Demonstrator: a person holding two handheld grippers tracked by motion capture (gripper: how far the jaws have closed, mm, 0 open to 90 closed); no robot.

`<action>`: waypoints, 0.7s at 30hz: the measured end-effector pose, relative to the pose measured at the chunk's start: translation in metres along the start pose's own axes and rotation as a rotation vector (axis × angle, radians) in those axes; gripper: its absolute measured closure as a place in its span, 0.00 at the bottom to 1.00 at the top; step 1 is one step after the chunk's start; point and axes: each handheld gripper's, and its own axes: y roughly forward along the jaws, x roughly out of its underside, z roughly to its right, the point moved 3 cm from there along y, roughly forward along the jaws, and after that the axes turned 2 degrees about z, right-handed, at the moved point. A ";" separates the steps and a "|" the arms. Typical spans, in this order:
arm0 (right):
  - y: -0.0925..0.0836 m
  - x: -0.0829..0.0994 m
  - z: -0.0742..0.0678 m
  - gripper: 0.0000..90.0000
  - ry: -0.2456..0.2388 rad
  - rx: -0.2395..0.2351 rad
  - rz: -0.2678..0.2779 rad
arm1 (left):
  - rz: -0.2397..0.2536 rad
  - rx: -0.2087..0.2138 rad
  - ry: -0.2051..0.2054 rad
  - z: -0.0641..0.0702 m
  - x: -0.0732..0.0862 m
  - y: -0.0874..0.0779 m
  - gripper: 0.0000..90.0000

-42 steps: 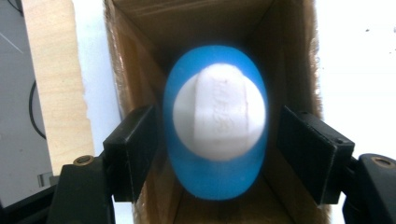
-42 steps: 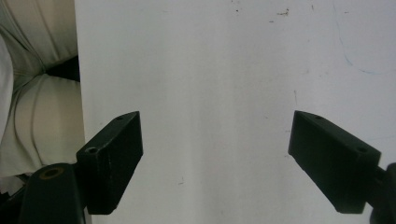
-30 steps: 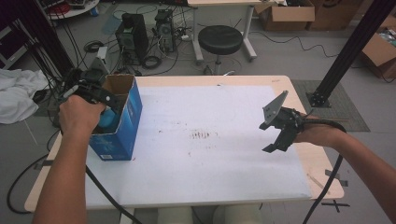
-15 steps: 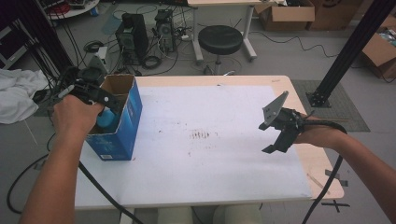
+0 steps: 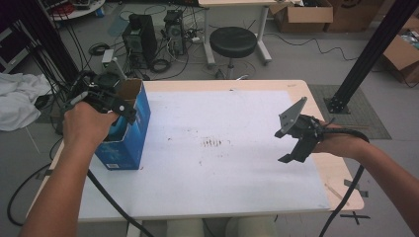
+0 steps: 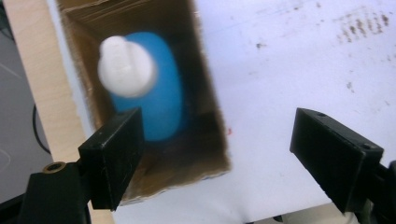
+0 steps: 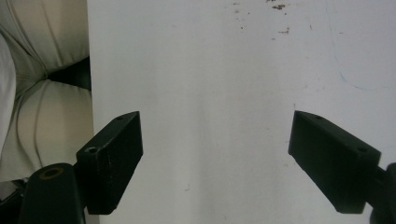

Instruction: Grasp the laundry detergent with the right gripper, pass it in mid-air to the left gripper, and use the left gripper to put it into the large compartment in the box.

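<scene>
An open-topped blue cardboard box [image 5: 129, 143] stands at the table's left edge. Inside it lies a blue bottle [image 6: 161, 107] with a white cap [image 6: 126, 65]. My left gripper [image 5: 123, 111] hovers just above the box's opening, open. Its jaws have just been opening. They stand wide in the left gripper view [image 6: 217, 140] with nothing between them, and the bottle is free below. My right gripper [image 5: 292, 150] hangs open over the right side of the white sheet [image 5: 222, 108]; in its own view [image 7: 217, 140] there is bare sheet between the jaws.
The sheet has dark smudges [image 5: 213, 143] at its middle. Beyond the table are a black stool [image 5: 233, 42], computer towers [image 5: 141, 37] and cables. A black post [image 5: 365, 54] rises at the right, and a white cloth [image 5: 17, 98] lies at the left. The person's legs [image 7: 37, 93] are below the near edge.
My left hand has lifted a little from the box and drawn back toward the left. The right hand has kept still.
</scene>
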 end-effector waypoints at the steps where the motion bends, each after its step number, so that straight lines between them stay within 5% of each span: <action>1: 0.000 0.000 0.000 0.19 0.000 0.000 0.000 | -0.001 -0.001 0.009 0.002 0.000 0.000 0.21; 21: -0.002 0.000 -0.004 0.19 0.001 0.007 0.000 | 0.010 0.046 0.159 0.054 -0.012 -0.003 0.21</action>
